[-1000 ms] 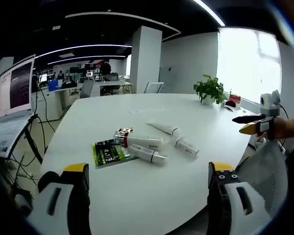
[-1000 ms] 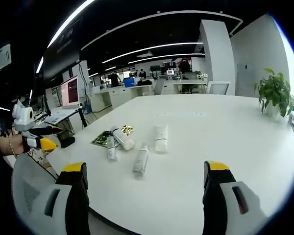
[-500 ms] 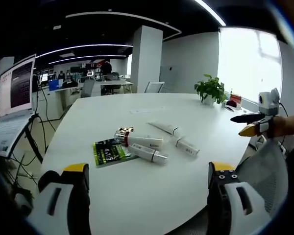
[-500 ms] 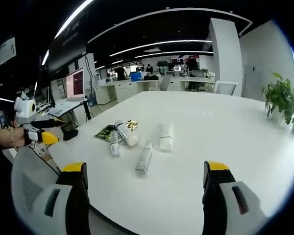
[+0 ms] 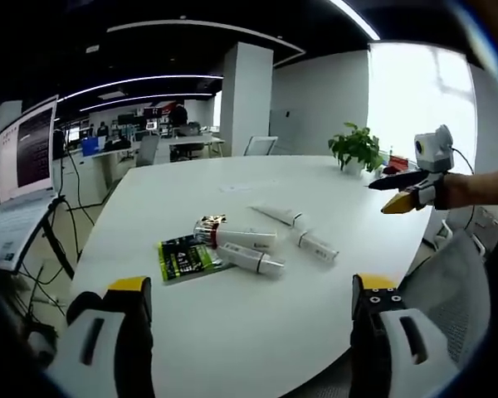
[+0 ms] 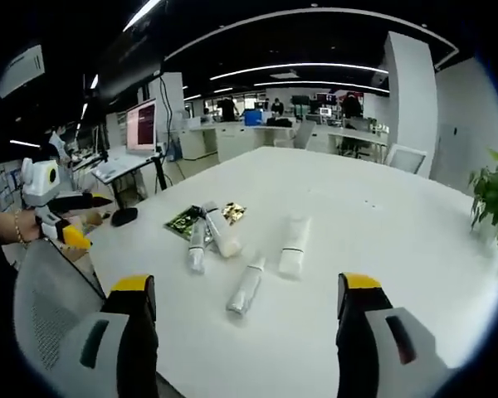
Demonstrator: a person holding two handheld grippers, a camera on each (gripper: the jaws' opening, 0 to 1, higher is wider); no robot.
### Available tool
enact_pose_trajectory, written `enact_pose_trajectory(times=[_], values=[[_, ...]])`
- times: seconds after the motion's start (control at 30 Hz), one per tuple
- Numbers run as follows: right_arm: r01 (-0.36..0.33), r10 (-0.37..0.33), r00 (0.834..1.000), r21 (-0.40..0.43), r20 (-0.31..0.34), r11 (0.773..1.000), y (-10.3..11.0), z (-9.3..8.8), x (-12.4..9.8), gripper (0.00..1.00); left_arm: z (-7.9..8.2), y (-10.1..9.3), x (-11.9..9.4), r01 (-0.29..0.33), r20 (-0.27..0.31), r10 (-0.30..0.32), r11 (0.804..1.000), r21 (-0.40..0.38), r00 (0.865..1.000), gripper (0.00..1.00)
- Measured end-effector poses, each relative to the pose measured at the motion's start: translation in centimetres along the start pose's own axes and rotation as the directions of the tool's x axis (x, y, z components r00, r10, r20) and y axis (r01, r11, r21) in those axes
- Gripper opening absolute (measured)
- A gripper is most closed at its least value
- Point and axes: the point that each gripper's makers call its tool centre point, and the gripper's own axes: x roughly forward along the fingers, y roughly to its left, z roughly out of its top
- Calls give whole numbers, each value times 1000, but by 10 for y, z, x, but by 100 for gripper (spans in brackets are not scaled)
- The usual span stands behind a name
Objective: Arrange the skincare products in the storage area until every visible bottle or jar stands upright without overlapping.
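Note:
Several white skincare tubes lie flat near the middle of the white table point(image 5: 232, 332): one with a gold end point(image 5: 241, 239), a smaller one point(image 5: 251, 259) in front of it, and two more point(image 5: 315, 246) point(image 5: 275, 216) to the right. A green packet point(image 5: 183, 257) lies beside them. My left gripper point(image 5: 251, 283) is open and hangs short of the tubes. In the right gripper view the tubes point(image 6: 246, 284) point(image 6: 294, 246) point(image 6: 220, 232) point(image 6: 197, 246) lie ahead of my open right gripper point(image 6: 246, 283). Neither gripper touches anything.
A potted plant point(image 5: 354, 149) and a red item point(image 5: 396, 168) stand at the table's far edge. There is a laptop on a stand point(image 5: 25, 153) to the left. Mesh chairs point(image 5: 452, 282) point(image 6: 46, 307) sit at the near edge. A gold sachet point(image 6: 235, 212) lies by the green packet point(image 6: 183, 222).
The right gripper has lifted and swung, so its view has shifted and the tubes sit closer to centre. The tubes and packet have not moved. The left gripper is nearly still.

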Motion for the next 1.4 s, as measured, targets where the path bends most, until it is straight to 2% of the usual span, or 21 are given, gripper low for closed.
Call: enact_pose_trajectory(times=[0.27, 0.63, 0.8, 0.97, 1.13, 1.4], values=[[-71, 67, 997, -97, -43, 993, 15, 17, 33, 84, 0, 2, 1, -2, 0, 2, 1000, 6, 1000, 93], [-137, 117, 985, -156, -126, 978, 28, 22, 85, 75, -1, 0, 1, 1, -4, -1, 1000, 10, 1000, 92], [-173, 138, 974, -197, -179, 965, 36, 22, 106, 74, -1, 1, 1, -4, -8, 4, 999, 32, 1000, 92], [-170, 134, 971, -180, -199, 969, 30, 20, 121, 71, 0, 2, 1, -1, -11, 1, 1000, 25, 1000, 91], [-198, 142, 957, -212, -253, 957, 36, 16, 137, 69, 0, 2, 2, -6, -13, 6, 999, 33, 1000, 92], [-203, 137, 946, -205, -295, 957, 34, 16, 163, 65, -1, 0, 3, 4, -19, -3, 999, 43, 1000, 92]])
